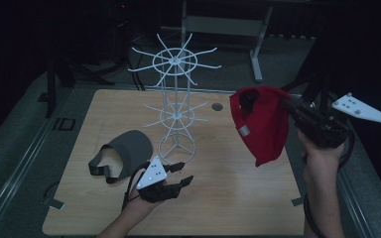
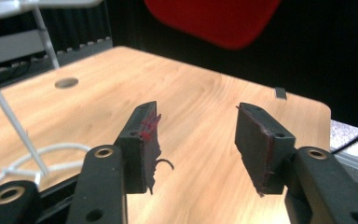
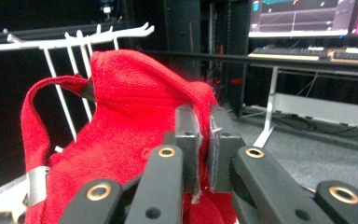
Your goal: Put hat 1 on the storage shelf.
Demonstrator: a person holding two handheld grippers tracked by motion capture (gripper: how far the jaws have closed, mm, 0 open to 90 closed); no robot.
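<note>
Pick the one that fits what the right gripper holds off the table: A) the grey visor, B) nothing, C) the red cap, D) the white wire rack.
C: the right gripper has its jaws shut on the red cap, which hangs above the table.

High view overhead, facing forward; tool views close, sharing the rack (image 1: 174,106).

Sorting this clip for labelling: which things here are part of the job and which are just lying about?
In the job:
- red cap, clamped in the right gripper, held up off the table
- white rack, which the cap hangs beside
- left gripper, open, holding nothing

Lying about:
- grey visor, flat on the table
</note>
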